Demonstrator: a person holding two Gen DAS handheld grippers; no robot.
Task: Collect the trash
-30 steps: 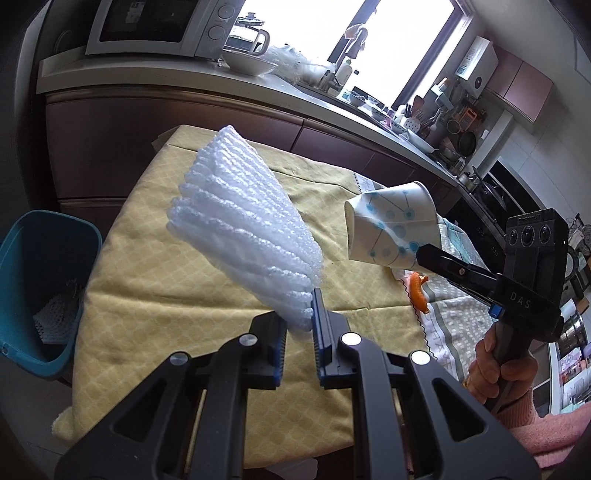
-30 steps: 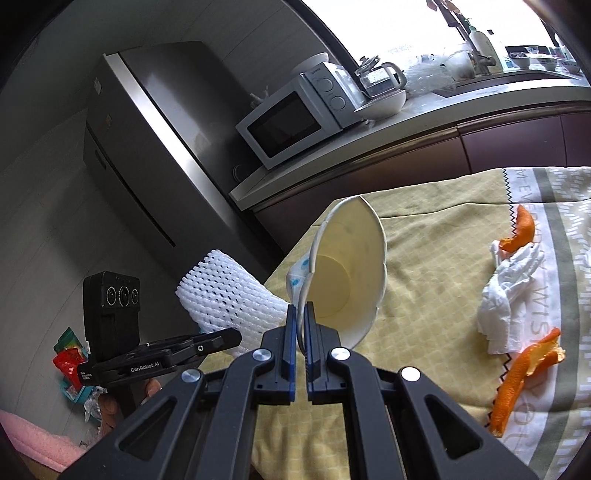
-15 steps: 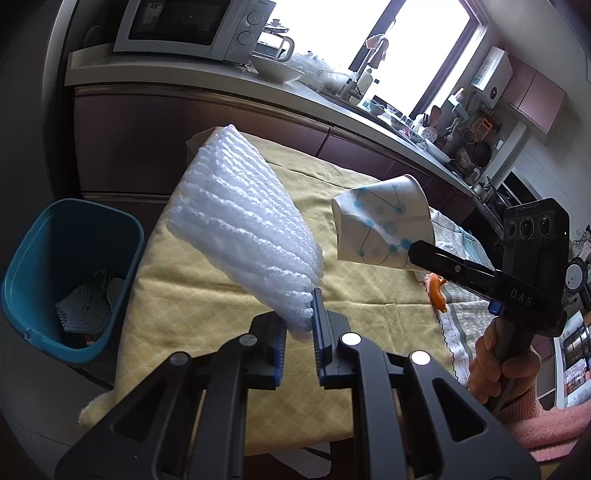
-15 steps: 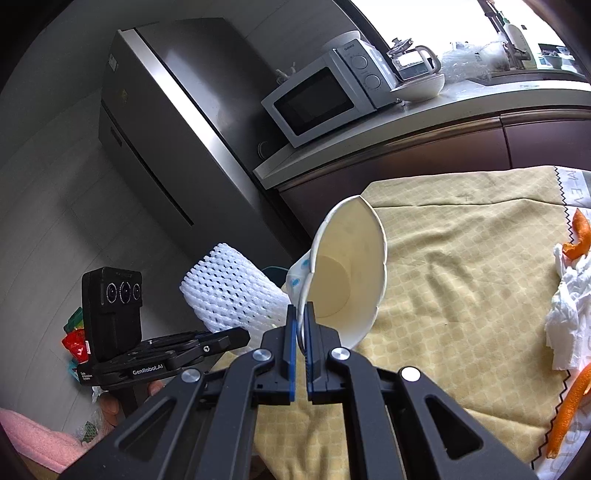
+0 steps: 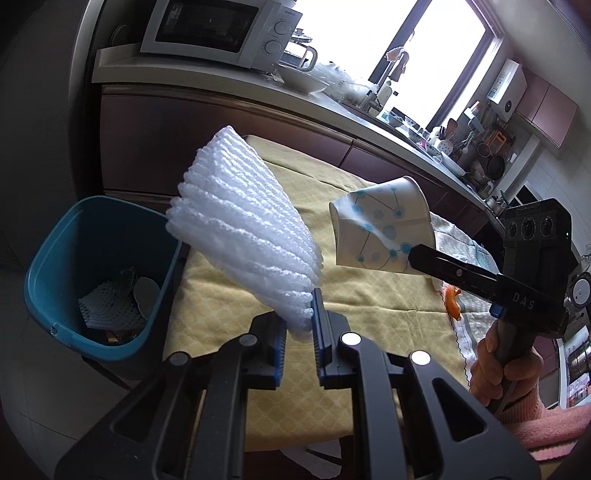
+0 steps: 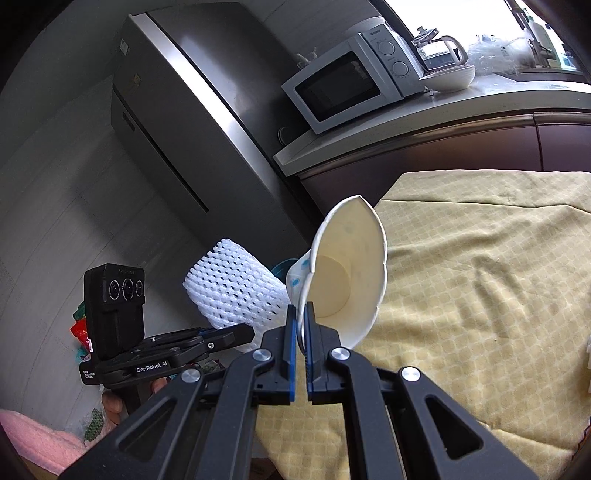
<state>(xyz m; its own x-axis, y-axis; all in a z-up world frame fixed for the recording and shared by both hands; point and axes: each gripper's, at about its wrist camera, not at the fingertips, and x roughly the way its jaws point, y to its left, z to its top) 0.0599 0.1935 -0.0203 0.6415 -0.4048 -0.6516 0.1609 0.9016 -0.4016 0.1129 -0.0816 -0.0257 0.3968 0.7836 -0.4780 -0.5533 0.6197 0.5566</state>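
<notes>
Jaws of the left gripper (image 5: 298, 329) are clamping the white foam net sleeve (image 5: 243, 232), its long axis pointing toward the teal plastic bin (image 5: 48, 266) below-left, while the right gripper (image 6: 301, 325) is pinching the crushed paper cup (image 6: 347, 273) farther away.

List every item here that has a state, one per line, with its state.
left hand-held gripper: shut on foam net
right hand-held gripper: shut on paper cup
foam net: held aloft, near bin
paper cup: crumpled, empty, held by rim
teal bin: open, trash inside
microwave: door closed
</notes>
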